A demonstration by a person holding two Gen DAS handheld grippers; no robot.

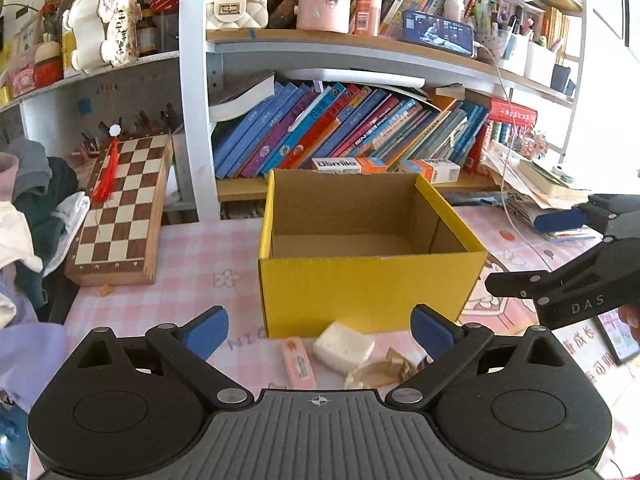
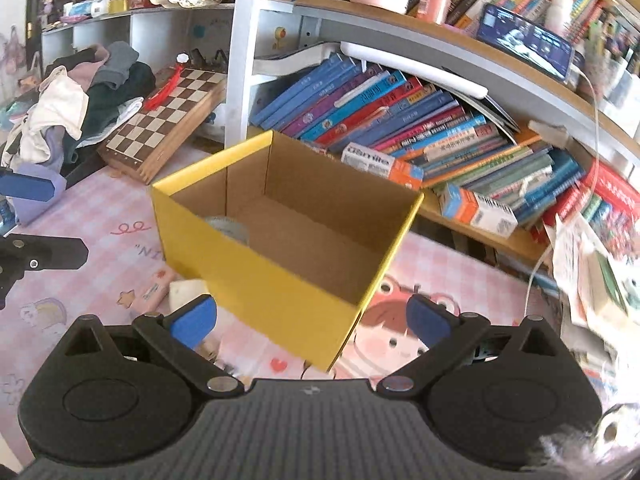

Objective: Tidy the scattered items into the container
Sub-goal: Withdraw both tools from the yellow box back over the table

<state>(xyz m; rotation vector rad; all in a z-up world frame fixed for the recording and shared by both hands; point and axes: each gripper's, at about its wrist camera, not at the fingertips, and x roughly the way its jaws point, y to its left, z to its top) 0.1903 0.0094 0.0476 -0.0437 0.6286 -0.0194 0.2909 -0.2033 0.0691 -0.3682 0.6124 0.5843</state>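
A yellow cardboard box stands open on the pink tablecloth; it also shows in the right wrist view, with a grey round item inside at its left wall. In front of it lie a white block, a pink eraser-like bar and a crumpled paper scrap. My left gripper is open and empty, just short of these items. My right gripper is open and empty, near the box's front corner; it also shows in the left wrist view. The block and bar show left of the box.
A wooden chessboard leans at the left beside a pile of clothes. A bookshelf full of books stands behind the box. Papers and books are stacked at the right with a white cable running down.
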